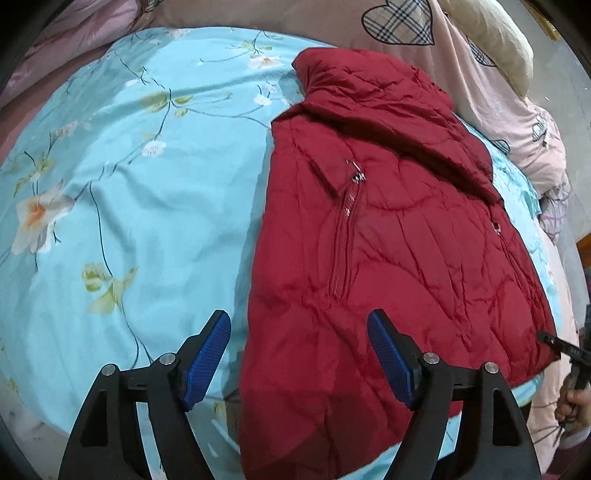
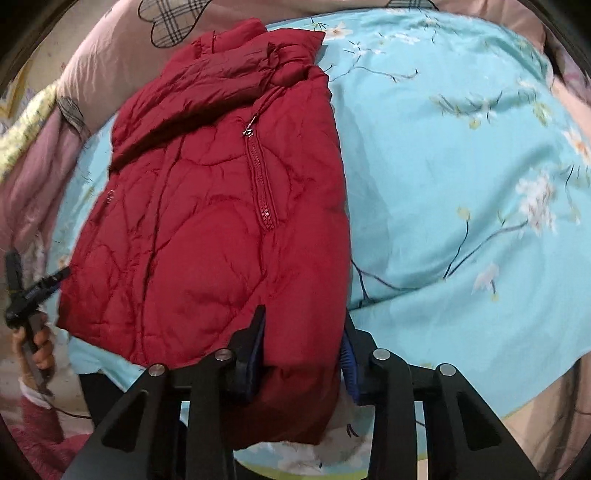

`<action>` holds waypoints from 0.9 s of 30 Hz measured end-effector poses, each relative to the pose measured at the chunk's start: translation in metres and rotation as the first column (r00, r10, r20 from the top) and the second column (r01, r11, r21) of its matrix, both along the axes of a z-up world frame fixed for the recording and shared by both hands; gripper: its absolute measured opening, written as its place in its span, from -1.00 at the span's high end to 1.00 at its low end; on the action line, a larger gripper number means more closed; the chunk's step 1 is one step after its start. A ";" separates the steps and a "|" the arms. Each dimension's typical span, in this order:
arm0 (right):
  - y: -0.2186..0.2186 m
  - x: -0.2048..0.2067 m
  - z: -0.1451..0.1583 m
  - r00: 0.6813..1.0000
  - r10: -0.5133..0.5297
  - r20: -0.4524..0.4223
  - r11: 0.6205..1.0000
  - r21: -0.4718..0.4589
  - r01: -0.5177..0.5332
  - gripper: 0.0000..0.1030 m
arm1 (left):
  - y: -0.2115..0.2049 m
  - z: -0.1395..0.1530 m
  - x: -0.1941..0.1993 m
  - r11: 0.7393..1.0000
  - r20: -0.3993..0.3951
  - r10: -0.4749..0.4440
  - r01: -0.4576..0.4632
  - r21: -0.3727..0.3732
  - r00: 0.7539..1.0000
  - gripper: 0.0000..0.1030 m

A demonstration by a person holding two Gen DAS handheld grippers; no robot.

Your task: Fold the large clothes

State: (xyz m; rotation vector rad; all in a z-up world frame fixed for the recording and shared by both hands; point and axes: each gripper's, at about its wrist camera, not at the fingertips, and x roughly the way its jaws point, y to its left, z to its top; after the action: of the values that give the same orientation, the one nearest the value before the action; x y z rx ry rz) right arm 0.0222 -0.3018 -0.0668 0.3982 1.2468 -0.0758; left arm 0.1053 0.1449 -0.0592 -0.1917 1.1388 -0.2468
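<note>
A dark red quilted jacket (image 1: 388,229) lies on a light blue floral bedsheet (image 1: 122,192), folded lengthwise, collar far, hem near, a zipper down its front. My left gripper (image 1: 299,332) is open above the jacket's near left edge, its blue pads wide apart and holding nothing. In the right wrist view the jacket (image 2: 207,206) fills the left half. My right gripper (image 2: 304,332) is closed on the jacket's near hem corner, with the thick red fabric bunched between its jaws. The other gripper shows at the left edge of the right wrist view (image 2: 26,291).
A pink quilt with plaid hearts (image 1: 399,26) is piled along the far side and right of the bed. A cream pillow (image 1: 495,48) sits at the far right. The bed's near edge runs under both grippers. The blue sheet (image 2: 461,166) stretches away beside the jacket.
</note>
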 end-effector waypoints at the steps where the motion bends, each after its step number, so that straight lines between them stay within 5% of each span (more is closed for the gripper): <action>1: -0.002 -0.002 -0.001 1.000 -0.003 0.007 1.000 0.015 0.003 0.32 | 0.001 -0.002 -0.002 1.000 -0.005 -0.006 0.006 -0.005 1.000 -0.50; 16: -0.004 -0.004 -0.005 0.998 0.000 0.059 0.997 0.075 -0.005 0.18 | -0.005 -0.025 -0.016 0.996 -0.056 -0.074 0.070 -0.057 0.996 -0.41; 20: -0.006 -0.008 -0.007 0.998 -0.005 0.066 0.995 0.103 -0.001 0.14 | -0.006 -0.025 -0.019 0.994 -0.052 -0.084 0.080 -0.076 0.995 -0.24; 27: -0.002 -0.012 -0.006 0.995 0.008 0.099 0.992 0.123 -0.020 0.35 | -0.002 -0.021 -0.021 0.986 -0.038 -0.100 0.093 -0.139 0.994 0.46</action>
State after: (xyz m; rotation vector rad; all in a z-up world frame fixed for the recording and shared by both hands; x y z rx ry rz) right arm 0.0105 -0.3038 -0.0729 0.4944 1.1601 0.0332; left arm 0.0839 0.1433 -0.0804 -0.2652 1.1781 -0.4092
